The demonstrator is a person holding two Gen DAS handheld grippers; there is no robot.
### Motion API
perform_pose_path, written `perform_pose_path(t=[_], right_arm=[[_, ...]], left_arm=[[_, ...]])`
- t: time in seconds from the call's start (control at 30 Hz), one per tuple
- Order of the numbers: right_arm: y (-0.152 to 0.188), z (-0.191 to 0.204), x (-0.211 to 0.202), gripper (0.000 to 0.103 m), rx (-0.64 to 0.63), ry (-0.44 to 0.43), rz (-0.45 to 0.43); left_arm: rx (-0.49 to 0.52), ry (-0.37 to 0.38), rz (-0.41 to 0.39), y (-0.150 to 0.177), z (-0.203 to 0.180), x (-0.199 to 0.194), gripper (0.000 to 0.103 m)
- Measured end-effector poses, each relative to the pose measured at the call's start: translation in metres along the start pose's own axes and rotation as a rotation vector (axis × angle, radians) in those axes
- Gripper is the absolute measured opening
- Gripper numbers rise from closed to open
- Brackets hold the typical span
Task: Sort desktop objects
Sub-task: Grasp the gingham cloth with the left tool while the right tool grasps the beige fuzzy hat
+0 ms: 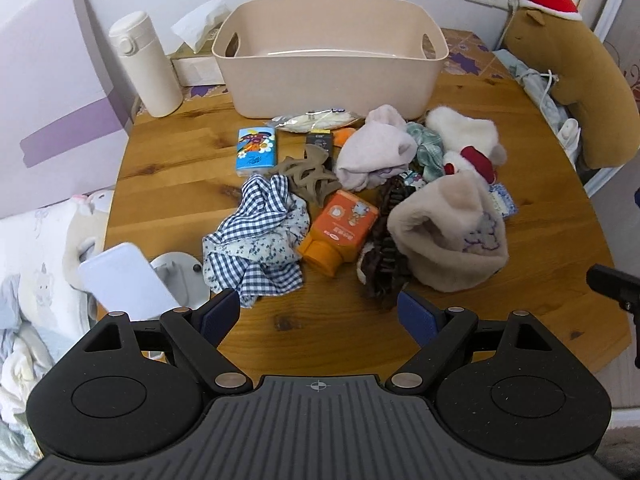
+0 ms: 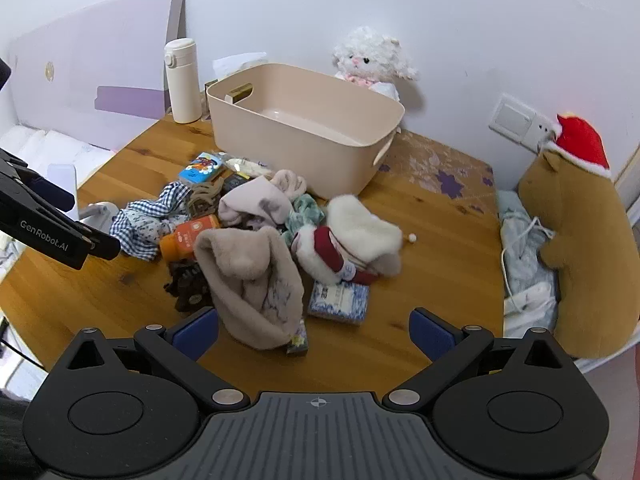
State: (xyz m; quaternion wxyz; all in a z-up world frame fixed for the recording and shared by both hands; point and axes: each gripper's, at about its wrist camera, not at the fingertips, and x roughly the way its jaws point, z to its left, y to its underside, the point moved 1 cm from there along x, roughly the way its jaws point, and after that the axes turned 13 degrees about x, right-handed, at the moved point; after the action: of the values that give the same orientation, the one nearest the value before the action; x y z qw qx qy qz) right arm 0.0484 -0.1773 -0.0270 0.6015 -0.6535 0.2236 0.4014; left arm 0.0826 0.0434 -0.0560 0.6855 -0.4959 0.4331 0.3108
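While both grippers hover short of the heap with nothing in hand, the left gripper [image 1: 320, 316] and the right gripper [image 2: 314, 334] each stand with jaws spread wide and empty; the clutter lies mid-table, just in front of the empty beige bin [image 1: 328, 52] at twelve o'clock; nothing appears sorted yet, so the step in hand is likely a first pick. The beige fleece hat [image 2: 250, 268] sits at the right gripper's eleven o'clock, nearest its fingers, and would be best pinched at its folded rim so that it lifts free of the brown hair claw [image 2: 186, 286] touching it; the checked cloth [image 1: 256, 236] at the left gripper's eleven o'clock suits that side. Bare wooden table [image 1: 328, 340] lies at six o'clock for approach; the white flask [image 1: 146, 64] at ten o'clock and the brown plush [image 2: 576, 248] at three o'clock crowd the edges.
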Motion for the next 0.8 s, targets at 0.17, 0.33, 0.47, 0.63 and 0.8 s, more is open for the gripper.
perform_pose_path(t=[0.17,0.33,0.47,0.63,0.8], right_arm=[[-0.007,0.002,0.017,0.103,0.026,-0.002,0.021],[-0.013,0.008,0.037,0.103,0.014,0.010,0.046],[-0.018,0.013,0.053,0.102,0.011,-0.007,0.058],[-0.021,0.021,0.071,0.096,-0.001,-0.012,0.074],[-0.020,0.031,0.082,0.096,-0.020,-0.019,0.078]], left_arm=[[0.014,0.016,0.037,-0.004,0.009,0.022,0.088],[-0.041,-0.028,0.078,-0.010,0.020,0.044,0.088],[-0.036,-0.052,0.098,-0.016,0.031,0.059,0.088],[-0.105,-0.115,0.146,-0.019,0.044,0.076,0.088],[-0.114,-0.117,0.172,-0.020,0.054,0.092,0.088]])
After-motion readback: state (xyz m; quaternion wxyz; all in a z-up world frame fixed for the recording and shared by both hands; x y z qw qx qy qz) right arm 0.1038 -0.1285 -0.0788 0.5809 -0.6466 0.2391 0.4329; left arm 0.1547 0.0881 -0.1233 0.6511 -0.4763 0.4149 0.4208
